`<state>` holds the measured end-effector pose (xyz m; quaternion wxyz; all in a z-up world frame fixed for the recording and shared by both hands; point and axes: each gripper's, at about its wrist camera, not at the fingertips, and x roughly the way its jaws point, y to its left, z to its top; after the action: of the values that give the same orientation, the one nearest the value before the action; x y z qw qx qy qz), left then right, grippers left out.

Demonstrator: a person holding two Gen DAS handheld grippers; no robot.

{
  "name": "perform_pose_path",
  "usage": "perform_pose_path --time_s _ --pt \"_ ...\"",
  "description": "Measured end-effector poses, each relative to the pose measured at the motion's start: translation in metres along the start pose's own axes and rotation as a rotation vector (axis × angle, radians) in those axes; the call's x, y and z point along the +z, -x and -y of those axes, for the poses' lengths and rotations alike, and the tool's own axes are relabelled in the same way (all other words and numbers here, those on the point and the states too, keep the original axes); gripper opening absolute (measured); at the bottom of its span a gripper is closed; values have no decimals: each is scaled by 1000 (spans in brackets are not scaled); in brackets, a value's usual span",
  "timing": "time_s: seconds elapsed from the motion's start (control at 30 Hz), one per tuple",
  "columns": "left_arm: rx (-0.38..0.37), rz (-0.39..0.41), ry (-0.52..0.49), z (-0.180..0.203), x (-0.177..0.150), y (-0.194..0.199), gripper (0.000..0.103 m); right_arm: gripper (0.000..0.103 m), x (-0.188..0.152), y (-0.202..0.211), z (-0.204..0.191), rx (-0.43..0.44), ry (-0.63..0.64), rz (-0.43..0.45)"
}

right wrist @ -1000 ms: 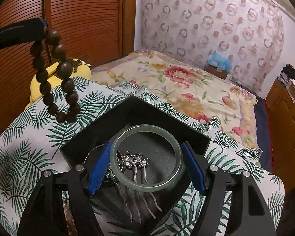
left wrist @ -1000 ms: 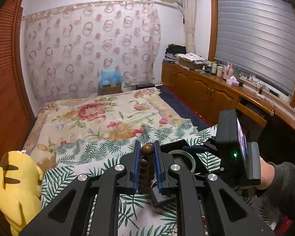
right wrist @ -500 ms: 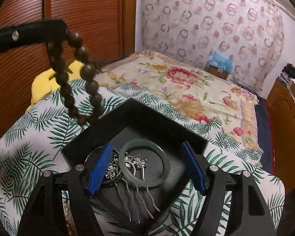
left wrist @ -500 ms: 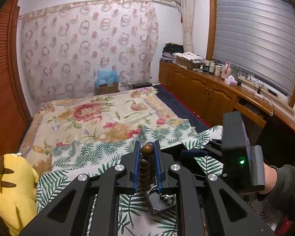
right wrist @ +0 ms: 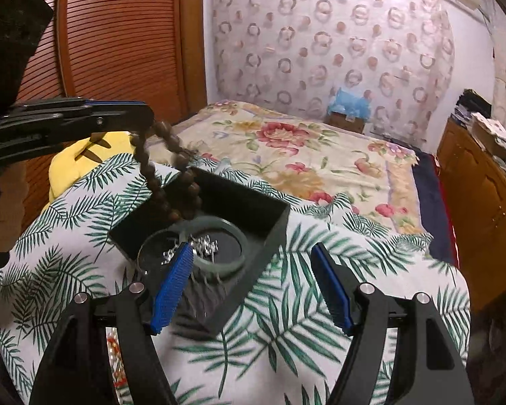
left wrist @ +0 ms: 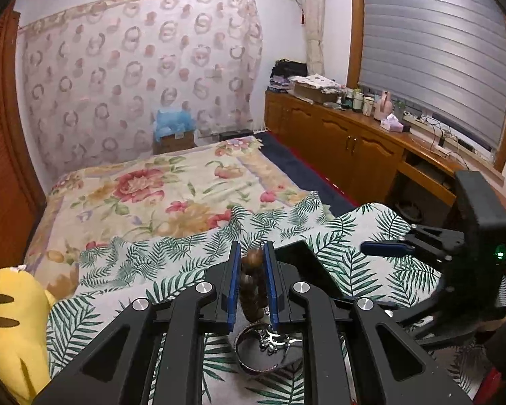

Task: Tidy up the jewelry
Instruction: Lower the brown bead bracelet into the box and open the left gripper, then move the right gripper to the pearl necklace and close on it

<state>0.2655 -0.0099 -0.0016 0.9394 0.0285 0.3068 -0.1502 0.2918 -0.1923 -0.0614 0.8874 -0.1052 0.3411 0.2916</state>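
My left gripper is shut on a string of brown wooden beads, which dangles between its blue pads. In the right wrist view the bead bracelet hangs from the left gripper, and its lower end reaches into the black box. Inside the box lie a pale green jade bangle, a silver hair comb and a thin clear bangle. My right gripper stands open and empty, just in front of the box's near right corner.
The box sits on a palm-leaf cloth spread over a low surface at the foot of a floral bed. A yellow plush toy lies at the left. Red beads show under my right gripper's left finger. Wooden cabinets line the right wall.
The left gripper carried the bead bracelet sideways and down until it hangs over the box. The right gripper drew back and to the right, away from the jade bangle lying in the box.
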Motion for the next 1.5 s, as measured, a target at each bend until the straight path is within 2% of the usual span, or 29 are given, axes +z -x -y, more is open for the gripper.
perform_pose_path --time_s 0.1,0.3,0.37,0.57,0.8,1.0,1.07,1.1,1.13,1.17,1.2,1.37,1.5 --pt "-6 2 15 0 -5 5 22 74 -10 11 1 -2 -18 5" --pt "7 -4 1 12 -27 26 24 74 -34 33 -11 11 -41 17" --pt "19 -7 -8 16 -37 34 30 74 -40 39 -17 18 -44 21" --pt "33 -14 2 21 -67 58 31 61 -63 55 -45 55 -39 10" --pt "63 -33 16 24 -102 83 32 57 -84 66 -75 71 -24 -8" --pt "91 -27 32 27 -117 101 61 57 -96 83 -89 43 -35 16" --pt "101 -15 33 28 -121 104 79 57 -100 86 -89 38 -47 21" --pt "104 -8 34 28 -123 106 80 57 -104 86 -89 33 -53 21" --pt "101 -7 37 29 -126 108 81 65 -106 86 -89 27 -57 18" --pt "98 -11 44 29 -129 108 82 79 -109 86 -89 16 -61 20" --pt "96 -14 50 30 -131 108 83 86 -113 87 -89 -4 -64 31" --pt "105 -39 74 29 -152 106 86 101 -124 90 -86 -58 -78 41" --pt "108 -76 99 25 -172 101 87 101 -129 94 -85 -99 -100 48"
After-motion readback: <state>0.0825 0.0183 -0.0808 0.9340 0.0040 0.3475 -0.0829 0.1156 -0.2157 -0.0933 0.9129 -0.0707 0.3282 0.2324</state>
